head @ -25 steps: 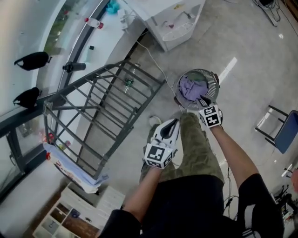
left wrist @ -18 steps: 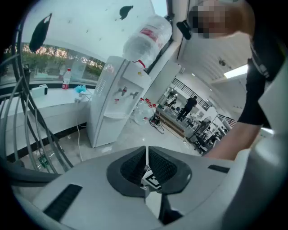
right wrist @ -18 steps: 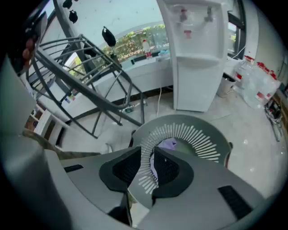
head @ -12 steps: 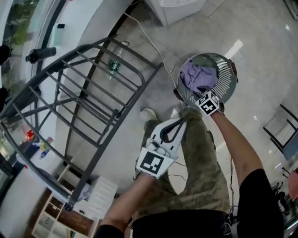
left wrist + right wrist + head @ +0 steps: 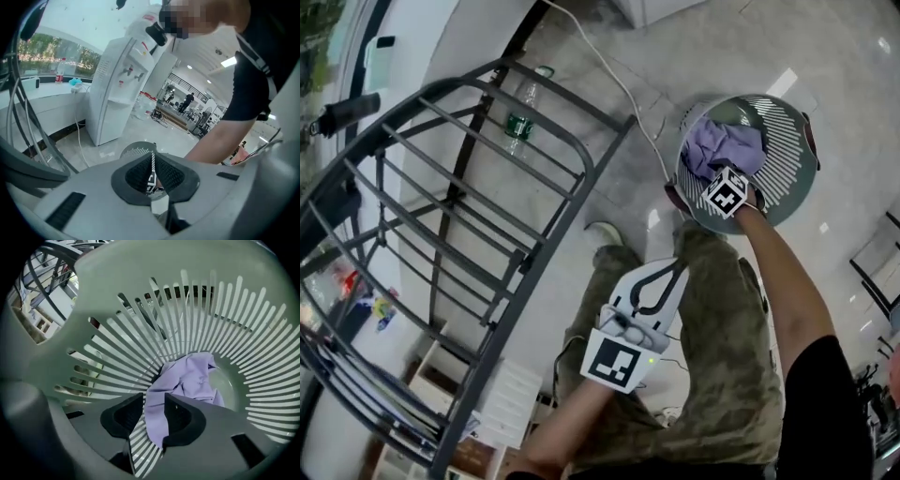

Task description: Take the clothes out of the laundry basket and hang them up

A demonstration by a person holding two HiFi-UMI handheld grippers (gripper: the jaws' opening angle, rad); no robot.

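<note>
The grey-green slatted laundry basket [image 5: 789, 197] stands on the floor ahead of the person's feet. A crumpled purple garment [image 5: 724, 145] lies inside it. My right gripper [image 5: 720, 178] reaches down into the basket. In the right gripper view the purple garment [image 5: 187, 380] runs up from the basket's bottom into the gap of my right gripper [image 5: 154, 416], whose jaws are opening and stand apart round the cloth. My left gripper [image 5: 661, 274] hangs over the person's leg, shut and empty. In the left gripper view my left gripper [image 5: 152, 176] points toward the basket [image 5: 136, 151].
A dark grey metal drying rack [image 5: 487, 187] stands to the left, its bars bare. A plastic bottle [image 5: 517, 122] and a white cable [image 5: 619, 84] lie on the tiled floor beyond it. A white water dispenser [image 5: 122, 89] stands farther back.
The head has tipped lower and the basket looks nearer. My right gripper has gone deeper into the basket, onto the purple garment. The left gripper has stayed by the leg.
</note>
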